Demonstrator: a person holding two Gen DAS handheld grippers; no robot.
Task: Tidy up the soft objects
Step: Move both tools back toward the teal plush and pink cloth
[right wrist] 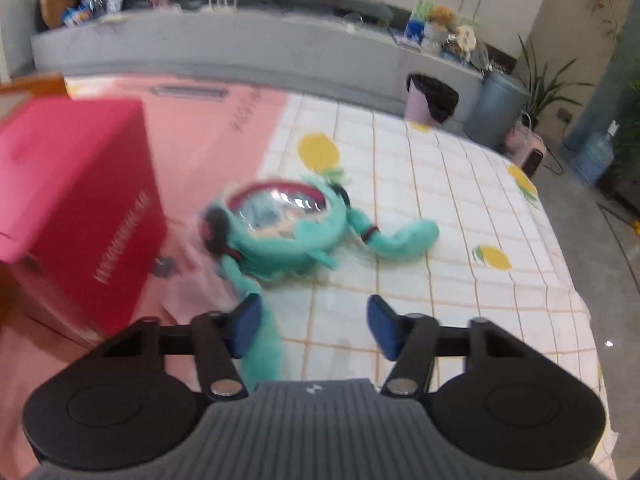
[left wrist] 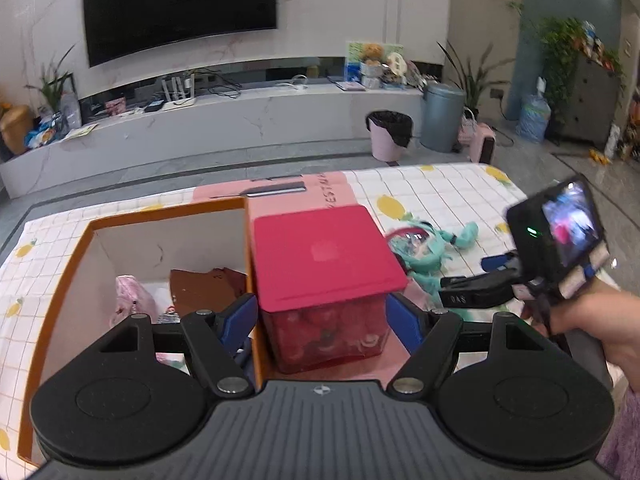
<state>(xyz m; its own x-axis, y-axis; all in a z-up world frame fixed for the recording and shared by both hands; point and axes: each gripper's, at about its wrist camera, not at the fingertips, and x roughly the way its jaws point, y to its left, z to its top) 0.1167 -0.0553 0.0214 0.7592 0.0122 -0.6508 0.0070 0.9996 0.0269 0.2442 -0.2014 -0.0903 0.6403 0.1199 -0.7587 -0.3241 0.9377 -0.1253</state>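
Left wrist view: left gripper (left wrist: 322, 318) spread, its pads flanking the red-lidded box (left wrist: 326, 276) at frame center; orange carton (left wrist: 132, 280) at left.

Right wrist view: right gripper (right wrist: 314, 330) spread, holding nothing; teal plush toy (right wrist: 288, 232) lies center on the checked cloth (right wrist: 460, 200).

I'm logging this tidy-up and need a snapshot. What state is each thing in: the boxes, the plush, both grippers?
Orange box: open, soft items inside.
Red lidded box: lid on, between the left fingers.
Teal plush: lying on the tablecloth, ungripped.
Left gripper: open, straddling the red box.
Right gripper: open, empty, near the plush.
Pink bin: lined, no lid.
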